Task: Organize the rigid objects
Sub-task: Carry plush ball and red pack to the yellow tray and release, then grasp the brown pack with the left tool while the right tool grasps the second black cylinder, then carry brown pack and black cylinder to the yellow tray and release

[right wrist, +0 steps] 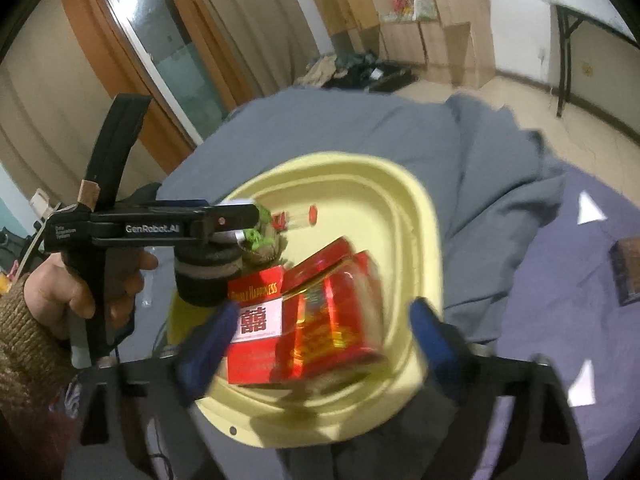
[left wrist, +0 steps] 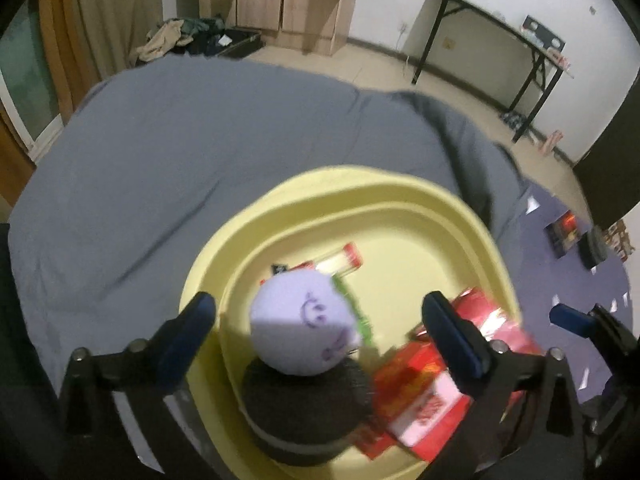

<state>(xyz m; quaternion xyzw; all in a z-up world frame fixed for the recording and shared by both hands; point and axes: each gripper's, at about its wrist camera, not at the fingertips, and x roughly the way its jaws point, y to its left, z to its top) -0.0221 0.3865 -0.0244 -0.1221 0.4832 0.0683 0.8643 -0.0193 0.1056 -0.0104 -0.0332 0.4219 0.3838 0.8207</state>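
Over the yellow tray [left wrist: 400,196] on the grey bedspread [left wrist: 160,168]: left gripper [left wrist: 320,328] agape around the white smiley ball [left wrist: 300,320], right gripper [right wrist: 320,328] agape above red boxes [right wrist: 332,312] at five o'clock. Drop-off apparently done. Next: withdrawing, fetching strays at three o'clock.

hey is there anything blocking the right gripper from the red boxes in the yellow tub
Nothing visible does. The right gripper is open, with the red boxes lying in the yellow tub directly ahead between its fingers. The left gripper is off to one side.
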